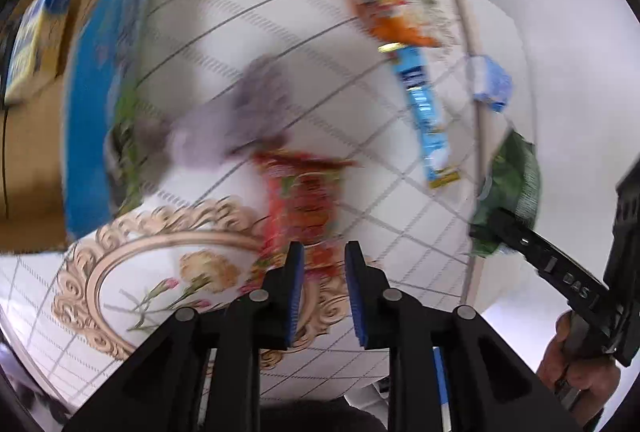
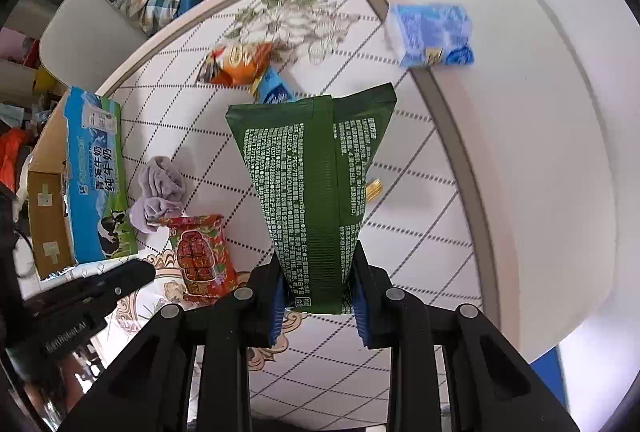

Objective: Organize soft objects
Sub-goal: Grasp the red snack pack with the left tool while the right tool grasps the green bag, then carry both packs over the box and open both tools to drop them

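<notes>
A green packet (image 2: 316, 187) is pinched at its near end by the right gripper (image 2: 318, 298). The packet hangs away from the gripper, above the tabletop (image 2: 420, 232), so the carrying step seems to be in hand. Its far end points toward the far edge of the tabletop. In the left wrist view the same green packet (image 1: 516, 175) is seen at the far right, held up by the right gripper (image 1: 492, 228).

The left gripper (image 1: 322, 288) is pressed together, and nothing is held between its blue pads (image 1: 297, 292). Just past it lies a red packet (image 1: 308, 199), blurred in that view. The red packet (image 2: 202, 256) is seen sharply in the right wrist view, flat on the tabletop and left of the green packet.

A grey cloth (image 2: 160, 187) lies just beyond the red packet, next to a blue milk box (image 2: 96, 175). Farther off lie an orange packet (image 2: 236, 63) and a small blue packet (image 2: 276, 91). A blue tissue pack (image 2: 432, 35) rests on the far right.

Next, a spot for the green packet must probably be picked, and the packet lowered there softly. The left gripper would have to be spread before the red packet could be taken.
</notes>
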